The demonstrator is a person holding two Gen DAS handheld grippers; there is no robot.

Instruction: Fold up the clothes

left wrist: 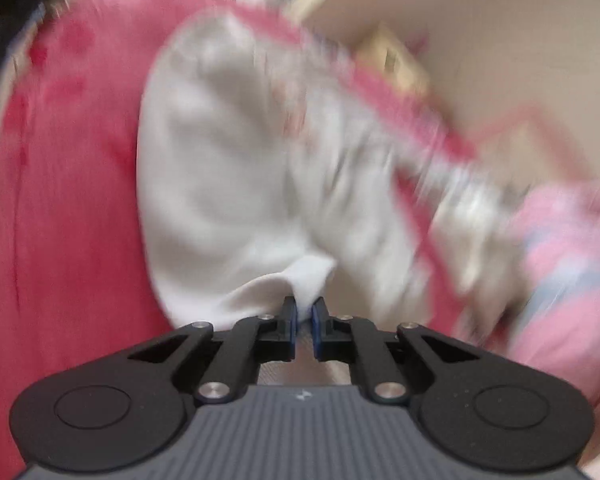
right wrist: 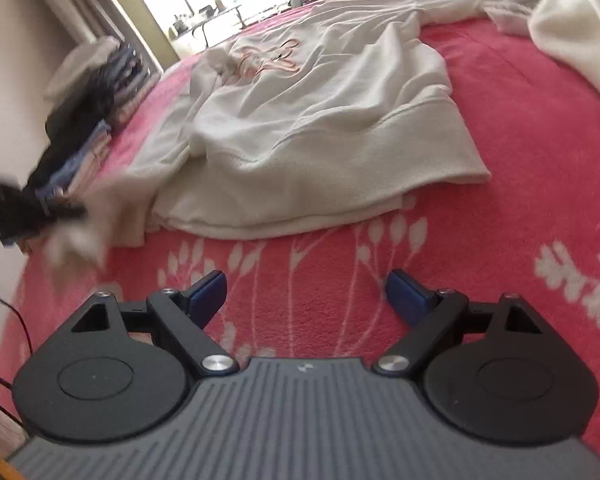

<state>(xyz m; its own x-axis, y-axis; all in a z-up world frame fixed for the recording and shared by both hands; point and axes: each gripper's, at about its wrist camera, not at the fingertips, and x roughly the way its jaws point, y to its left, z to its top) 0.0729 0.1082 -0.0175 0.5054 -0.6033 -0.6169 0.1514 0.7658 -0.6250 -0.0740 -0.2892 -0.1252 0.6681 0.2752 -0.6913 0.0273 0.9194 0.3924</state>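
Pink blanket [right wrist: 520, 128] with a white plant pattern covers the bed and fills most of the right wrist view, stretching away ahead of the right tongs [right wrist: 305, 294] and passing under them. Cream sweatshirt [right wrist: 300, 120] lies spread on it just ahead of those tongs, hem nearest, a pink line drawing on its chest farther off, and one sleeve running away toward the upper right. More pale cloth [right wrist: 580, 28] is bunched at the far right, beyond the sweatshirt; whether it is a separate garment cannot be told. Left of the right tongs, at the bed's edge by the wall, stands a stack of folded clothes [right wrist: 100, 92] in dark and blue tones. Right tongs hover over the blanket with their blue pads [right wrist: 208, 294] spread wide and nothing between them. In the left wrist view, heavily blurred, the same sweatshirt [left wrist: 236, 168] hangs or trails ahead of the left tongs [left wrist: 304, 312], with the pink blanket [left wrist: 60, 200] to their left. Left tongs are closed on a fold of the cream fabric, pinched between the pads [left wrist: 290, 316].
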